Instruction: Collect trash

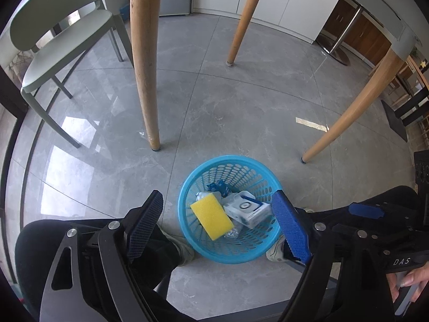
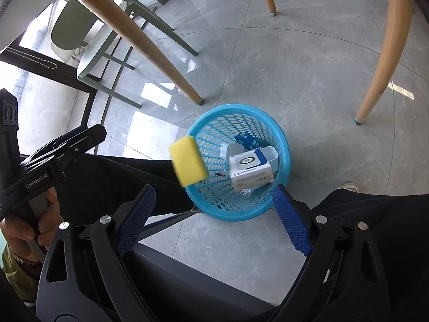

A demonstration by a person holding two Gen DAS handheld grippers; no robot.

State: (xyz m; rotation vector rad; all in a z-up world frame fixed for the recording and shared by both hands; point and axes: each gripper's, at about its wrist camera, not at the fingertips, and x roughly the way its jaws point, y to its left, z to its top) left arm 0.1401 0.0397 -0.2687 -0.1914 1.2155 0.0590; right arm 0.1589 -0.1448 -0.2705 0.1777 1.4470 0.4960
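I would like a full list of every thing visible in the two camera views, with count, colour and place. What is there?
basket: one, blue, on the floor between the person's feet
sponge: one, yellow, over the basket's rim, touched by no gripper
box: one, white, inside the basket
wrapper: one, blue, inside the basket, at the back
table legs: three in view, wooden, behind the basket
chair: one, pale green, far left
floor: grey tiles
left gripper: black with blue pads, open above the basket
right gripper: black with blue pads, open, empty
hand: one, holding the left gripper's handle
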